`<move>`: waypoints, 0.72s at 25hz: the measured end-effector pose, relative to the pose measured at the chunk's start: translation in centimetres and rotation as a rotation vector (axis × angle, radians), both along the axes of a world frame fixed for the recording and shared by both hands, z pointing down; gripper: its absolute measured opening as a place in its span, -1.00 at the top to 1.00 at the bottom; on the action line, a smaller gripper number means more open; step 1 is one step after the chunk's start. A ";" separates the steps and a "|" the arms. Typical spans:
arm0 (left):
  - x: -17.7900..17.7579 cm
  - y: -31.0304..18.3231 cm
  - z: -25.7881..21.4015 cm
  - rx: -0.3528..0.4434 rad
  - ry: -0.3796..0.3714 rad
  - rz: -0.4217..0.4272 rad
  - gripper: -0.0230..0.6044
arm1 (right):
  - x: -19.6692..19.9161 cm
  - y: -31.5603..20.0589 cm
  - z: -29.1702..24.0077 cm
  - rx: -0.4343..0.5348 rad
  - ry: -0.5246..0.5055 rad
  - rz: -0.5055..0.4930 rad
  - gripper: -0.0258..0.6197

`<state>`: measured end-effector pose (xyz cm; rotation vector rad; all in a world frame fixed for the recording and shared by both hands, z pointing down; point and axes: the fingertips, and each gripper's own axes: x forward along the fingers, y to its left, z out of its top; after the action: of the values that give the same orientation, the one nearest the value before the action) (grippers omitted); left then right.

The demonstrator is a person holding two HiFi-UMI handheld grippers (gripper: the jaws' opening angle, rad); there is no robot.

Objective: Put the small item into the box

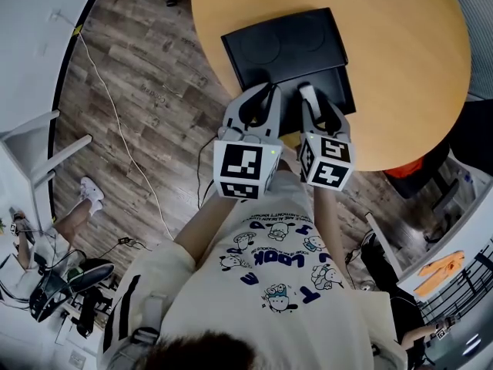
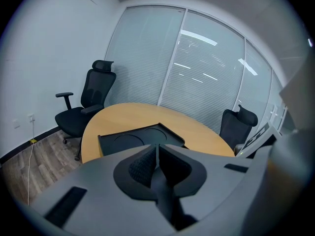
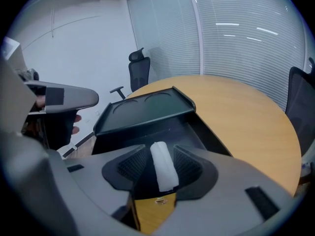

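Note:
A black box [image 1: 323, 91] stands open on the round wooden table [image 1: 400, 52], its lid [image 1: 285, 45] laid back flat on the far side. My right gripper [image 1: 306, 92] hangs over the box's near part with a small white roll [image 3: 163, 166] lying between its jaws. Thin dark gaps show on both sides of the roll, so the pads [image 3: 189, 163] do not press on it and the gripper [image 3: 160, 154] is open. My left gripper [image 1: 269, 91] hovers just left of it at the box's near left edge, with its jaws [image 2: 157, 154] shut and nothing in them.
Black office chairs [image 2: 86, 102] [image 2: 238, 124] stand round the table by the glass wall. The table's near edge runs just under both grippers. A white cable [image 1: 115, 122] trails over the wooden floor at the left. An orange object [image 1: 441, 268] lies on a shelf at the lower right.

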<state>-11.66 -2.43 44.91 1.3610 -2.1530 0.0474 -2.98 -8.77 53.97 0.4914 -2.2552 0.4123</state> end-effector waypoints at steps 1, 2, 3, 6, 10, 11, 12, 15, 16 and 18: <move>-0.1 -0.1 -0.2 0.004 -0.001 0.002 0.83 | -0.1 -0.1 -0.5 0.006 -0.012 0.006 0.33; -0.1 -0.3 -0.5 0.010 -0.004 0.006 0.83 | -0.3 -0.2 -1.2 0.012 -0.025 0.014 0.33; -0.1 -0.5 -0.9 0.016 -0.008 0.011 0.83 | -0.4 -0.4 -1.8 0.019 -0.039 0.026 0.34; 0.0 -1.4 -2.2 0.041 -0.027 0.032 0.83 | -0.6 -1.3 -4.0 0.052 -0.078 0.072 0.49; 0.0 -2.4 -4.4 0.078 -0.059 0.058 0.83 | -1.0 -2.0 -7.5 0.102 -0.146 0.111 0.68; -0.1 -2.8 -5.1 0.092 -0.072 0.066 0.83 | -1.2 -2.3 -8.3 0.113 -0.168 0.121 0.69; -0.2 -3.2 -5.8 0.108 -0.084 0.073 0.83 | -1.4 -2.6 -9.2 0.124 -0.190 0.131 0.69; -0.1 -4.0 -7.6 0.147 -0.103 0.085 0.83 | -1.4 -3.2 -11.5 0.157 -0.244 0.156 0.73; 0.1 -4.2 -8.1 0.157 -0.107 0.088 0.83 | -1.4 -3.4 -12.2 0.168 -0.257 0.162 0.73; 0.3 -4.5 -9.1 0.176 -0.119 0.096 0.83 | -1.4 -3.7 -13.5 0.190 -0.281 0.172 0.74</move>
<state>-11.38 -6.92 35.80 1.5979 -2.2319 -0.0244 -4.35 -12.44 40.45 0.7702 -2.5474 0.3743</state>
